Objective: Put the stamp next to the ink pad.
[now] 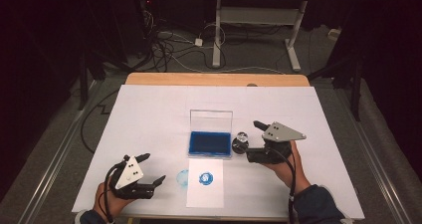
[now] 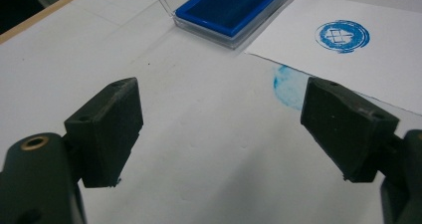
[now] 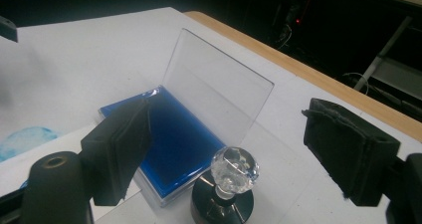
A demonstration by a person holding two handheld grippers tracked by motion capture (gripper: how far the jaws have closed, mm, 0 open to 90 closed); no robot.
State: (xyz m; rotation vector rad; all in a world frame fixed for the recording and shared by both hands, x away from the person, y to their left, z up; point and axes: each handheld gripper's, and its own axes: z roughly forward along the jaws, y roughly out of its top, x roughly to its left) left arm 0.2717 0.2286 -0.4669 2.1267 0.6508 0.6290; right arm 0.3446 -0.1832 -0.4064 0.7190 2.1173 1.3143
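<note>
My right gripper [image 1: 251, 140] stands with jaws wide apart around the stamp [image 1: 240, 143], not pressing it; the stamp rests upright at the ink pad's [image 1: 210, 143] right edge, lid raised, mid-tabletop. My left gripper [image 1: 152, 170], jaws apart and empty, hovers near the tabletop's front edge, beside a blue smudge [image 1: 182, 177] and the stamped paper [image 1: 205, 183].

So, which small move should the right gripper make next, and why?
Probably draw the right gripper back from the stamp: its jaws stand open around the crystal knob without touching, the stamp stands beside the ink pad, and the paper already bears a blue print.
</note>
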